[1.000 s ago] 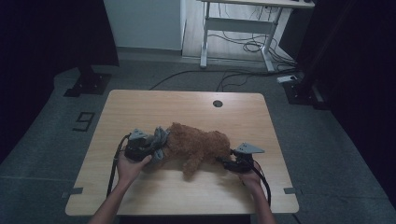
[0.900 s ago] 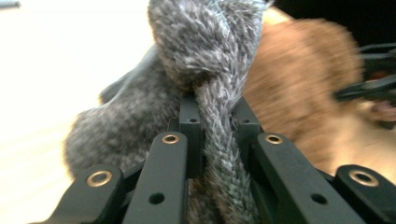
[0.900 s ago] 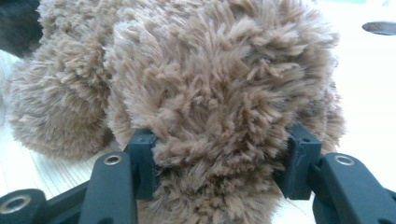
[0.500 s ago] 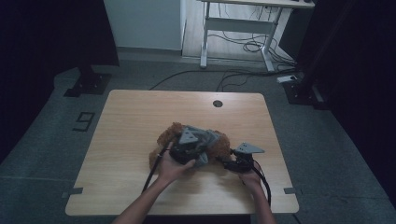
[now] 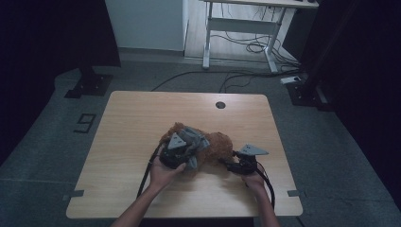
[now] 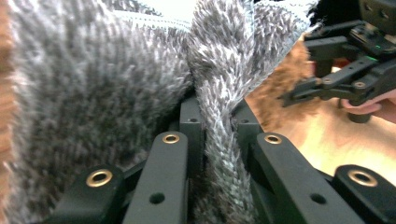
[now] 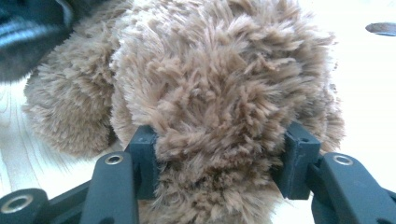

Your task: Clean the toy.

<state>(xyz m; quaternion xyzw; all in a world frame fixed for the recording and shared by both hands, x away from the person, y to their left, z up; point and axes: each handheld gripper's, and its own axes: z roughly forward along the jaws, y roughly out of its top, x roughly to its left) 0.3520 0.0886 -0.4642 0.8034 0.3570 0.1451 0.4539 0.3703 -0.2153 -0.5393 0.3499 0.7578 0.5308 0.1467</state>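
Digit "9" (image 5: 85,123) marked on floor left of table (image 5: 142,113).

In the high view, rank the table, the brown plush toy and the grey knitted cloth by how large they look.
1. table, by far the largest.
2. brown plush toy, partly covered by the cloth.
3. grey knitted cloth, bunched up, so its spread-out size is uncertain.

Black hand-held gripper (image 7: 215,163) jaws with brass-ringed screw holes, grey triangular top plates
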